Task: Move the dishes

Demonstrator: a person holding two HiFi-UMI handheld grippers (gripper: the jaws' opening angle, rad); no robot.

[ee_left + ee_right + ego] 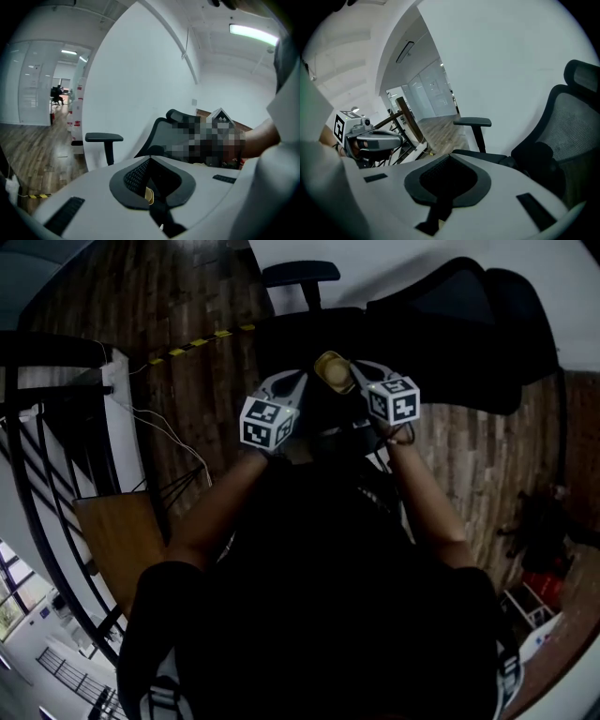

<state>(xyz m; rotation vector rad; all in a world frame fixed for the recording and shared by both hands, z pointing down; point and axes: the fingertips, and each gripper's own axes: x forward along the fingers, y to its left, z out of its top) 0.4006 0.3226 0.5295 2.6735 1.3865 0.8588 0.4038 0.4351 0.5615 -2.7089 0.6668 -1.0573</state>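
Your left gripper (294, 383) is pinched on the thin rim of a small yellow dish (330, 369), held up in the air above a black office chair (441, 324). Your right gripper (360, 372) is just beside the dish, jaws pressed together on nothing.

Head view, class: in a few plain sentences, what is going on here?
A person holds the left gripper and the right gripper up side by side in front of a black office chair. Both sets of tongs look closed. A small tan object shows between their tips. Whether either gripper holds it cannot be told. No clear dish is in sight.
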